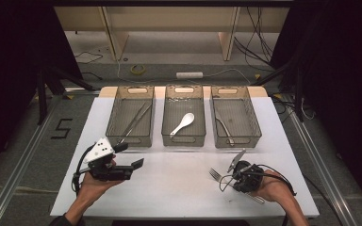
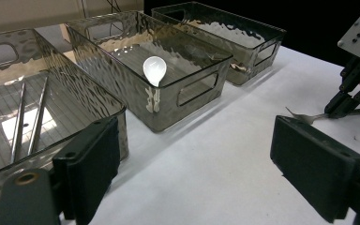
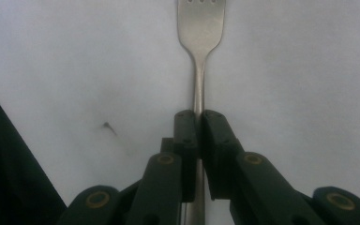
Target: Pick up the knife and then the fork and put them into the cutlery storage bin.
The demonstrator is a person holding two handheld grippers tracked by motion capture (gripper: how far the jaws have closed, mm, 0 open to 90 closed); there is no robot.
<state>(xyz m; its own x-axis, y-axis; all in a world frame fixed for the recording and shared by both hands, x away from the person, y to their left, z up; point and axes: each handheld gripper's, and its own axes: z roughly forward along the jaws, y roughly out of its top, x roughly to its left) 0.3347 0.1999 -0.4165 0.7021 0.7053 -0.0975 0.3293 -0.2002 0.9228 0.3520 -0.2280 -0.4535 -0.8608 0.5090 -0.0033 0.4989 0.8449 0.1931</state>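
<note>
Right hand-held gripper (image 3: pixel 198 117) clamped on fork (image 3: pixel 200 28) at neck of handle, jaws pinched tight w/ thin steel between. Fork lying flat on counter (image 1: pixel 179 183), near front-right, tines pointing away from gripper; also seen in high view (image 1: pixel 215 173) under right hand-held gripper (image 1: pixel 232 173), and far off in left gripper view (image 2: pixel 304 116).

Left hand-held gripper (image 2: pixel 192 159) apart, jaws wide, nothing between, hovering over counter by front-left; in high view (image 1: pixel 128 165) just in front of left bin (image 1: pixel 131 115).

Three bins at back: left bin w/ tongs (image 1: pixel 134 123), middle bin (image 1: pixel 184 115) w/ white spoon (image 1: pixel 183 123), right bin (image 1: pixel 235 115) w/ what looks like another piece of cutlery (image 1: pixel 224 129), prob. the fork's home.

Risks, as judged:
- Grip narrow, on smooth round shaft, off the balance pt → likely to pivot or droop on lift, tines swinging down.
- Slip out mid-carry if squeeze relaxes; clatter on counter or bounce off edge, since near front.
- Tines catching bin rim on way in if carried too low → bin shoved or tipped, being light plastic.
- Drop into wrong bin poss. if sorting by type misread; middle bin sits close beside.
- Cable near right hand could snag fork end.
</note>
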